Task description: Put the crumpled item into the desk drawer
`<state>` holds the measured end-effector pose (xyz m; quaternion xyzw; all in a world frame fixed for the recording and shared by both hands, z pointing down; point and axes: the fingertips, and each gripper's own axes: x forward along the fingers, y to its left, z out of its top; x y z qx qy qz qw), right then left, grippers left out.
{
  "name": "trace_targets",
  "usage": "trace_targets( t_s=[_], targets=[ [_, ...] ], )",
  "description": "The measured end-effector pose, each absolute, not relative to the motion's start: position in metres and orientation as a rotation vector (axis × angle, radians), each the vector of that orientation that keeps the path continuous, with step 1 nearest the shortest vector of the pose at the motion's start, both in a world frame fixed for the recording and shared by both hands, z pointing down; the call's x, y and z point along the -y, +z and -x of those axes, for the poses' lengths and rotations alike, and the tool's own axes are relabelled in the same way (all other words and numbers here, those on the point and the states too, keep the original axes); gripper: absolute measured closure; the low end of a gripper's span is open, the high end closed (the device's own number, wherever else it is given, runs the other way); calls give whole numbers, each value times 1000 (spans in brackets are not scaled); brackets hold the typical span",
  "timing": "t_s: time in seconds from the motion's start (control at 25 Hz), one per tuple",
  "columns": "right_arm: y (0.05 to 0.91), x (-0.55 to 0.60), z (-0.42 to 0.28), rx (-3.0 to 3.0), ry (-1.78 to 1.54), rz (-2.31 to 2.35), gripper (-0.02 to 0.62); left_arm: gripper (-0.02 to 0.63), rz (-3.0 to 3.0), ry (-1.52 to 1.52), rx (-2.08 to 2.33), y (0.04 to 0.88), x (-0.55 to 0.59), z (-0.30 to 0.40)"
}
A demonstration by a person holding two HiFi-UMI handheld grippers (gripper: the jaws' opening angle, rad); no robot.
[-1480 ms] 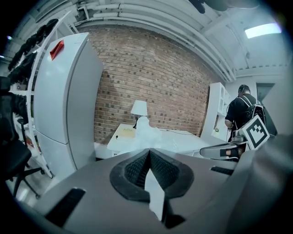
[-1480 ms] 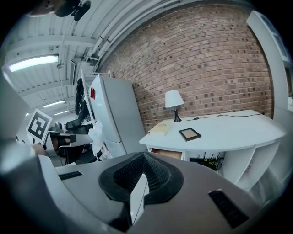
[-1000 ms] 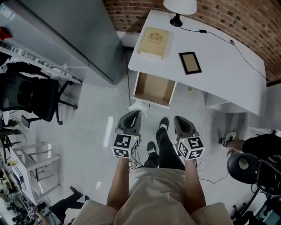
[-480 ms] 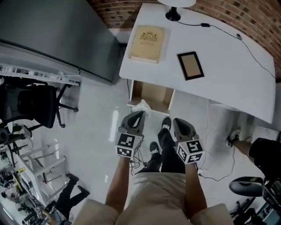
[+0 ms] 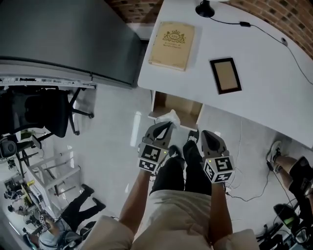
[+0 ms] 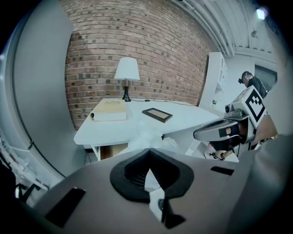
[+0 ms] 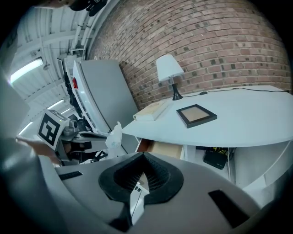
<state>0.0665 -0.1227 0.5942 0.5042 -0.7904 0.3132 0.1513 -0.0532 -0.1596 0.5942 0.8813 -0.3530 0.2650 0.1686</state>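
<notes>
Change: a second ago the open drawer (image 5: 182,104) lay well above the grippers in the head view. Now the desk (image 5: 254,63) fills the upper right, and the crumpled item (image 5: 169,117) overlaps the drawer's front edge near frame centre.
Meaning: the carry looks nearly done. What remains, I judge, is to bring the item over the drawer's hollow and let go.
Left gripper (image 5: 165,128): clenched on the crumpled item, which bulges out past the tips.
Right gripper (image 5: 205,134): jaws pressed together with nothing in them, just right of the left one.
Crumpled item: white, thin and creased, half see-through like film or tissue; which of the two is unclear.
Drawer: shallow box, brown wood-toned inside, pale front wall, pulled out below the desk's edge.
Desk: smooth white top with a curved edge. It carries a tan hardback book (image 5: 172,39), a dark picture frame (image 5: 226,75) and a lamp's black base (image 5: 205,8).
</notes>
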Motion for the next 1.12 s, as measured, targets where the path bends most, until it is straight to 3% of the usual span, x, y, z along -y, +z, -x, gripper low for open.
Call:
trace_targets(
  t_s=[1.12],
  targets=[
    [643,107,-33,2066,1034,-1791,571,591,-2720,984,464,681,176,67]
  ],
)
